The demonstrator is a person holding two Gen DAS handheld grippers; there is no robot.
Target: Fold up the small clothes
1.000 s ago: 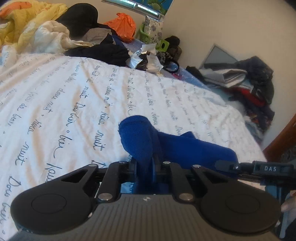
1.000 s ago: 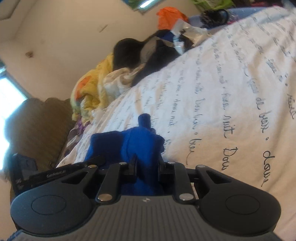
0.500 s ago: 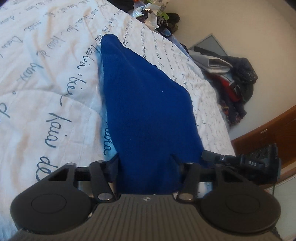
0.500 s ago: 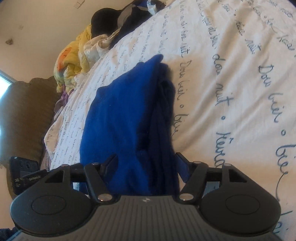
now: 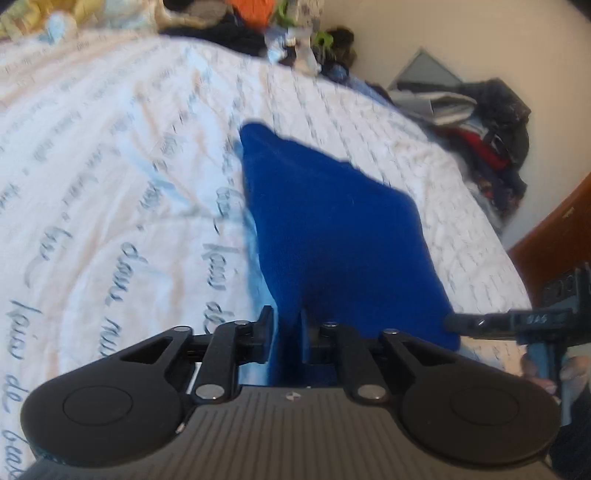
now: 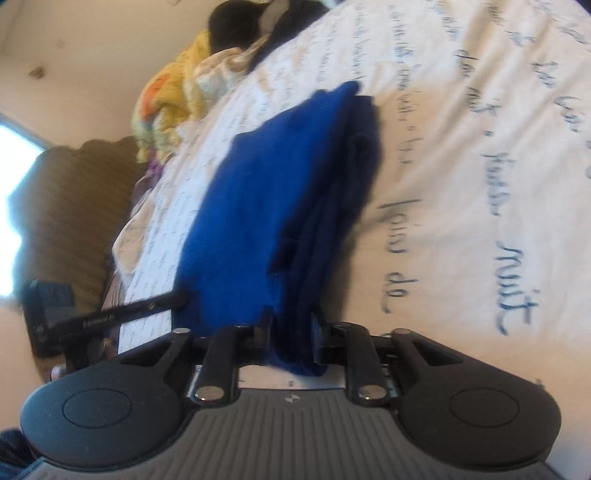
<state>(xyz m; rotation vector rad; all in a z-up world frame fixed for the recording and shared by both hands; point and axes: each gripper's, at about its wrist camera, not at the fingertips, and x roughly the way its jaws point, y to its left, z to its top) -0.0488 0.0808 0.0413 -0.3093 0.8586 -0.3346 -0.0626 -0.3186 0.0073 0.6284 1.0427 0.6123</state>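
Note:
A blue garment (image 5: pixel 332 229) lies folded on the white bedspread with script lettering (image 5: pixel 110 177). My left gripper (image 5: pixel 286 328) is shut on the garment's near edge at its left side. In the right wrist view the same garment (image 6: pixel 266 199) shows several stacked layers, and my right gripper (image 6: pixel 291 332) is shut on its near edge at the right side. The right gripper's finger (image 5: pixel 509 321) shows at the right edge of the left wrist view. The left gripper's finger (image 6: pixel 122 315) shows at the left of the right wrist view.
A heap of clothes and bags (image 5: pixel 258 22) lies at the far end of the bed. A yellow blanket (image 6: pixel 170 96) is bunched at the head. A pile of clothes (image 5: pixel 480 122) leans on the wall. A brown headboard (image 6: pixel 70 206) and a wooden bed edge (image 5: pixel 554 236) border the bed.
Half a second ago both grippers stood open around the laid-out garment. Now both have shut on its near edge. The views are motion-blurred and have tilted up a little.

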